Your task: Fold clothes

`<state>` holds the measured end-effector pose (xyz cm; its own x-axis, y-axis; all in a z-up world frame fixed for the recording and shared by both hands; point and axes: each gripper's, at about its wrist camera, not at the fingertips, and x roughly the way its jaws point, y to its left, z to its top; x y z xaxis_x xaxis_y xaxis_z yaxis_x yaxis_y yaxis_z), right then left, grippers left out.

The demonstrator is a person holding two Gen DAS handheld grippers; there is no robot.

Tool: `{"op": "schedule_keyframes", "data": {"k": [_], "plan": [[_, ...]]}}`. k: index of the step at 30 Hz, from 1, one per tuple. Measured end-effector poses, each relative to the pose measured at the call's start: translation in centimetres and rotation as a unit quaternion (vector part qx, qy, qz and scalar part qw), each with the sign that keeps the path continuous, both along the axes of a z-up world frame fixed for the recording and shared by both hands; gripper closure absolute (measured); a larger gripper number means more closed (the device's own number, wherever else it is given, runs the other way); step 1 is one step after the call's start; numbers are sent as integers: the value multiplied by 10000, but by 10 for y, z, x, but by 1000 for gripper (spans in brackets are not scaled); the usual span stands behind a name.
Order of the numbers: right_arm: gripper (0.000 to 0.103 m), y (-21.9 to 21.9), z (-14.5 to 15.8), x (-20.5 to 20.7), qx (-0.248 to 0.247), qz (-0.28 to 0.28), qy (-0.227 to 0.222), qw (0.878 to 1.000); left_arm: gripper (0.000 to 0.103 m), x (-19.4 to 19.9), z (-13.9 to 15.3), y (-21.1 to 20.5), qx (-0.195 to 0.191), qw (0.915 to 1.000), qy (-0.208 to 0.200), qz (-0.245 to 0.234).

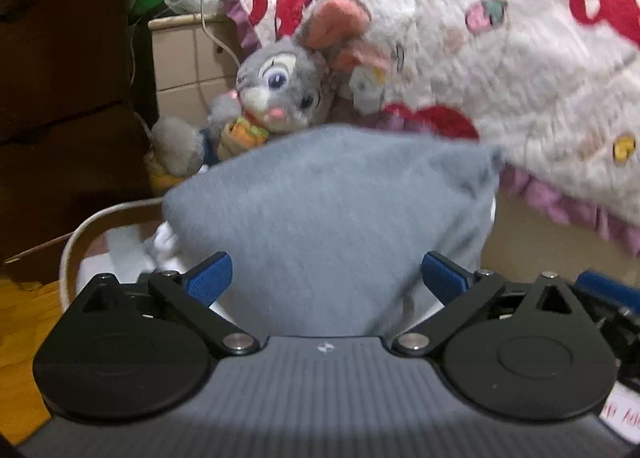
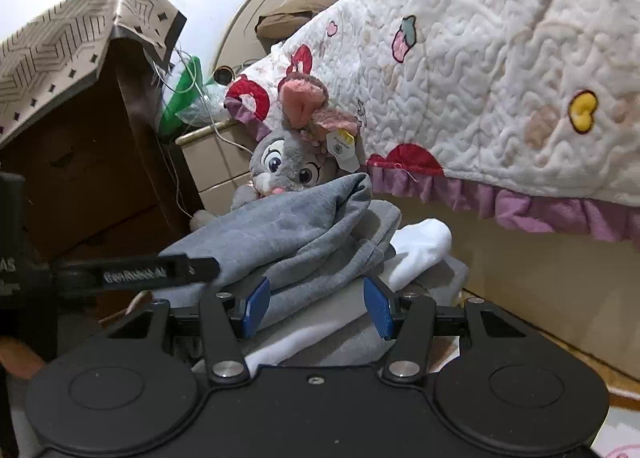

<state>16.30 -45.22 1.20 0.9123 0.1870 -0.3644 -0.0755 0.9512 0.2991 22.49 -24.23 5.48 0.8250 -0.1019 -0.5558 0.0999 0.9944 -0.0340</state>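
A grey sweatshirt-like garment (image 1: 332, 218) fills the middle of the left wrist view, bunched up. My left gripper (image 1: 327, 278) stands open, its blue pads wide apart on either side of the grey cloth. In the right wrist view the same grey garment (image 2: 296, 226) lies folded on a pile, over a white garment (image 2: 420, 250) and more grey cloth. My right gripper (image 2: 317, 307) is open at the pile's near edge, with cloth between its pads. One black finger (image 2: 160, 273) of the left gripper rests at the grey garment's left side.
A grey plush rabbit (image 2: 284, 162) sits right behind the pile. A white quilt with red and pink patches (image 2: 500, 78) hangs off the bed on the right. A dark brown cabinet (image 2: 80, 162) stands left, a beige drawer unit (image 2: 216, 162) behind. A white cable (image 1: 80, 234) loops on the floor.
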Motion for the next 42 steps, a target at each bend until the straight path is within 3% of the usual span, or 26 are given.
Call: {"op": "schedule_keyframes", "data": {"k": [5, 8, 15, 25, 31, 42], "plan": [[45, 7, -7, -39, 87, -13, 35, 10000, 0, -50, -10, 0, 327, 9992, 154, 154], [46, 12, -5, -71, 322, 189, -178, 9991, 0, -85, -19, -3, 634, 9978, 203, -10], [46, 30, -2, -135, -234, 139, 4, 9996, 0, -148, -42, -12, 851, 9940, 646, -236], [43, 22, -12, -201, -183, -503, 46, 9986, 0, -199, -47, -40, 1346, 9847, 731, -829], [41, 19, -16, -222, -143, -646, 20, 9978, 0, -218, -44, -50, 1432, 9821, 709, -1000], [37, 14, -16, -233, -6, -741, 17, 9972, 0, -229, -35, -53, 1424, 9848, 434, -900]]}}
